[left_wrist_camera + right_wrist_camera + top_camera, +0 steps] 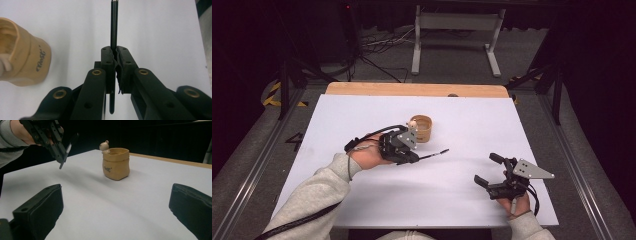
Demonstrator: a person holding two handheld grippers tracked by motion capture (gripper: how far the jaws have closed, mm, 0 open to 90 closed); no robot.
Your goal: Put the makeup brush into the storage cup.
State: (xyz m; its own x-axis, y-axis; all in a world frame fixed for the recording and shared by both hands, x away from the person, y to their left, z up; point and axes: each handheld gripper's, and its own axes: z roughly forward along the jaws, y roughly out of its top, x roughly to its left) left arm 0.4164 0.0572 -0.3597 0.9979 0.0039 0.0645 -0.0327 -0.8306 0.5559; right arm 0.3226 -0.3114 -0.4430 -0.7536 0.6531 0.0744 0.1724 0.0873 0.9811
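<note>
A thin black pen [435,153] is clamped in my left gripper [415,159], which is shut on it and held a little above the white table cover [352,115]. In the left gripper view the pen [114,25] runs straight ahead from between the pressed pads of the left gripper [115,53]. A tan sack-shaped cup [422,129] with a small figure on its rim stands just behind that gripper, to the left of the jaws [27,62]. My right gripper [488,169] rests open near the front right with nothing between its jaws. From the right gripper [117,200], the cup [116,165] and the raised pen [65,155] are in sight.
A wooden tabletop edge [412,90] shows beyond the white cover. A grey metal stand [457,30] and cables lie on the floor behind the table. Dark rails run along both sides.
</note>
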